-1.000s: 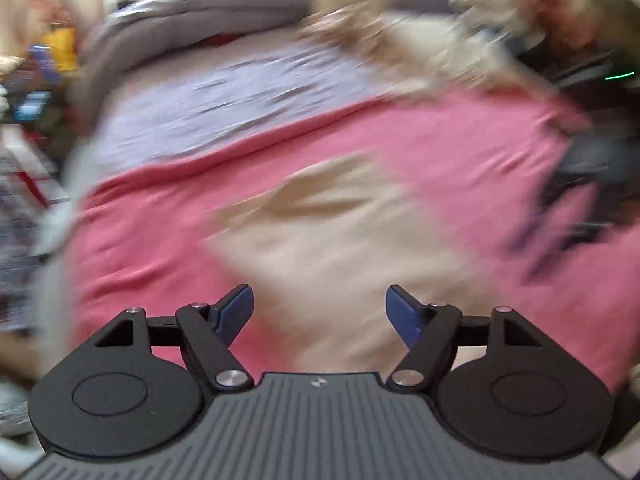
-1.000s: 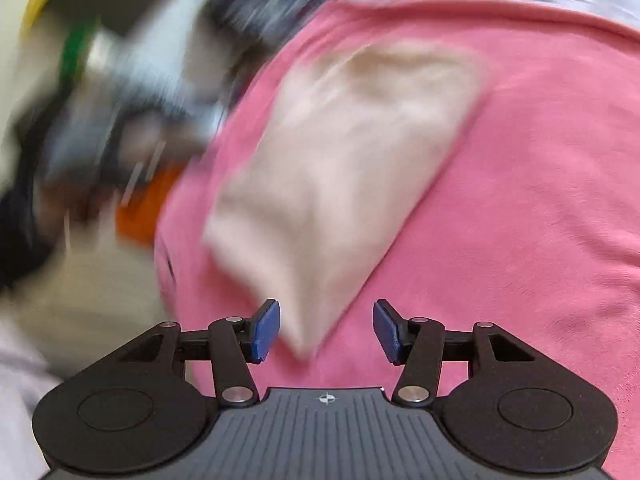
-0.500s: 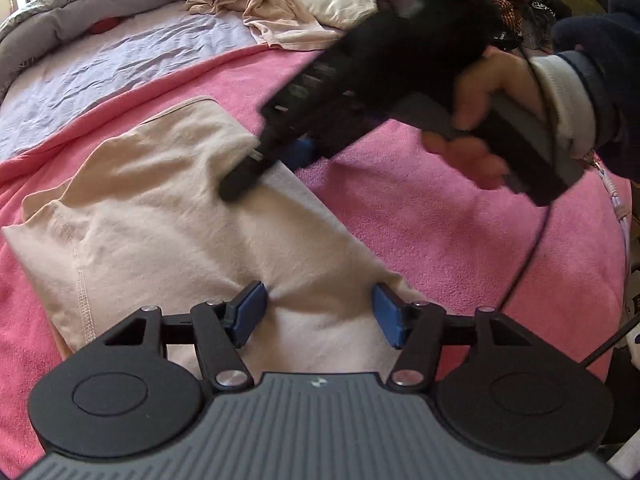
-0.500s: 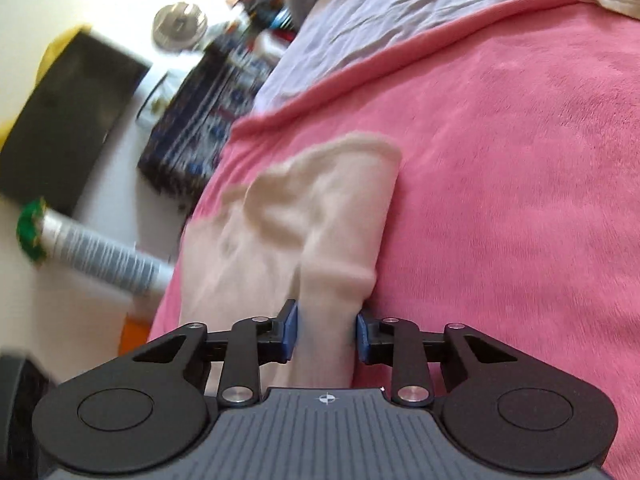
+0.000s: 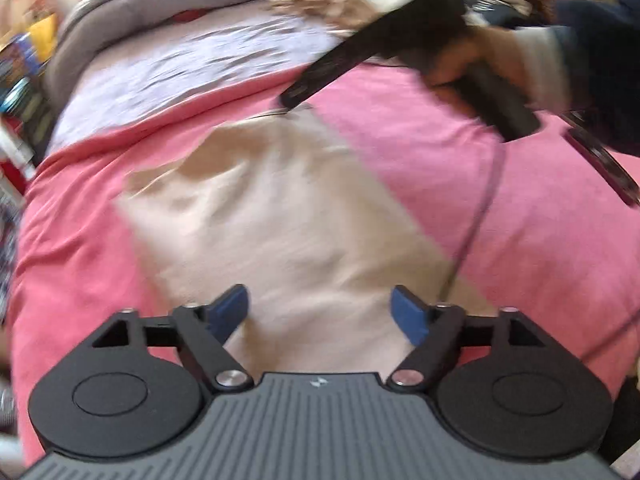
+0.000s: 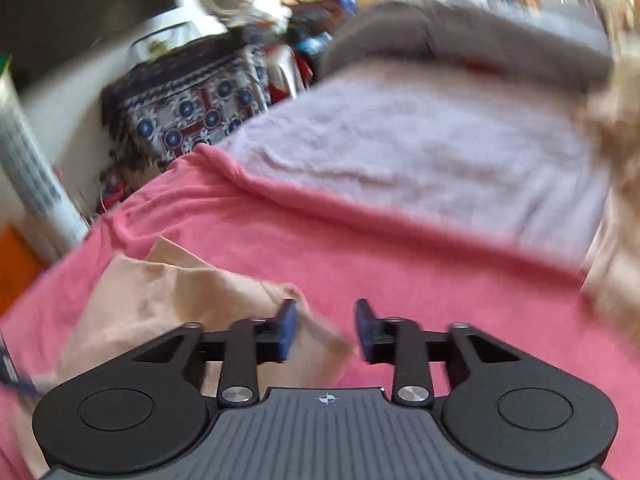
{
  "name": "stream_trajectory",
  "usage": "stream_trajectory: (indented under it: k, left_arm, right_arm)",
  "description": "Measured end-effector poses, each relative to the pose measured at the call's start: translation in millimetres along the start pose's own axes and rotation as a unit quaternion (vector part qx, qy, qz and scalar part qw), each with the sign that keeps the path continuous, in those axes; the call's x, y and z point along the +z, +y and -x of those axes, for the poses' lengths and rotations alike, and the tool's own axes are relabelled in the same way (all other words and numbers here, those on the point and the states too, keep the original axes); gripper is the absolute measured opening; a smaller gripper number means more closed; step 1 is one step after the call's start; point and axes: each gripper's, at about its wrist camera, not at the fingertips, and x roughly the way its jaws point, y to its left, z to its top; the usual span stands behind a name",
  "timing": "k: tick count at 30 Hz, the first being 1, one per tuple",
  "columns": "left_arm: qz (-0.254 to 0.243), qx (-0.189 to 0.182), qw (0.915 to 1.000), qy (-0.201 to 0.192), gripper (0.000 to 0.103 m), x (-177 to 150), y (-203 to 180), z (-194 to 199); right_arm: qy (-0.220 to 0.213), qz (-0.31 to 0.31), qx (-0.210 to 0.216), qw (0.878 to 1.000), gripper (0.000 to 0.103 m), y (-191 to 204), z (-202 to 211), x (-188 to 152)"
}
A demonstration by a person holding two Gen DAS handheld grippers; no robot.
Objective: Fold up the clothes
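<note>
The right gripper (image 6: 326, 330), which was pinching a fold of the beige garment (image 5: 280, 216) half a second ago, is now standing spread with nothing between its fingers, so that fold is lying released. The garment is resting on the pink blanket (image 5: 520, 220) near the bed's foot edge, partly doubled over, while the left gripper (image 5: 320, 312) is hovering spread above its near edge; no container is showing.

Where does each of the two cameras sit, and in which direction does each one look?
Left wrist: on the left gripper, jaws open, looking across the beige garment on the pink blanket; the right hand with its gripper shows ahead.
Right wrist: on the right gripper, jaws open over the garment's edge, facing the lilac sheet and the patterned cloth.
Shared: garment, blanket, sheet.
</note>
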Motion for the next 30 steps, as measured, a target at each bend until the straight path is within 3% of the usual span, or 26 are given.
stream_trajectory:
  k: [3, 8, 11, 14, 17, 21, 23, 26, 28, 30]
  left_arm:
    - [0.026, 0.039, 0.9988, 0.016, 0.082, -12, 11, 8]
    - [0.017, 0.079, 0.9965, 0.021, 0.089, -25, 0, 5]
    - [0.053, 0.074, 0.9955, 0.025, 0.091, -26, 7, -6]
    - [0.123, 0.048, 0.9911, 0.018, 0.092, -38, 23, -4]
    - [0.130, 0.047, 0.9904, 0.003, 0.092, -46, 23, 1]
    - [0.131, 0.054, 0.9899, -0.002, 0.092, -49, 16, 6]
    - [0.135, 0.060, 0.9890, -0.001, 0.093, -51, 16, 12]
    - [0.139, 0.079, 0.9872, 0.000, 0.093, -60, 18, 25]
    - [0.152, 0.083, 0.9848, 0.005, 0.093, -69, 22, 33]
    - [0.163, 0.092, 0.9821, 0.022, 0.093, -78, 29, 33]
  right_arm:
    - [-0.018, 0.018, -0.024, 0.999, 0.045, 11, 22, 6]
    - [0.048, 0.057, 0.073, 0.995, 0.040, 78, 44, -3]
    - [0.074, 0.114, 0.082, 0.987, 0.034, 123, 12, -35]
    - [0.077, 0.102, 0.058, 0.990, 0.031, 141, -41, -32]
    - [0.039, 0.075, 0.035, 0.996, 0.032, 141, -75, -11]
    - [0.037, 0.044, 0.019, 0.998, 0.038, 133, -97, 21]
    - [0.019, 0.034, 0.015, 0.999, 0.041, 122, -79, 29]
    - [-0.018, 0.013, 0.000, 1.000, 0.065, 105, -40, 25]
    - [-0.024, 0.002, -0.006, 1.000, 0.065, 99, -16, 16]
    - [-0.004, 0.003, -0.001, 1.000, 0.065, 100, 1, 0]
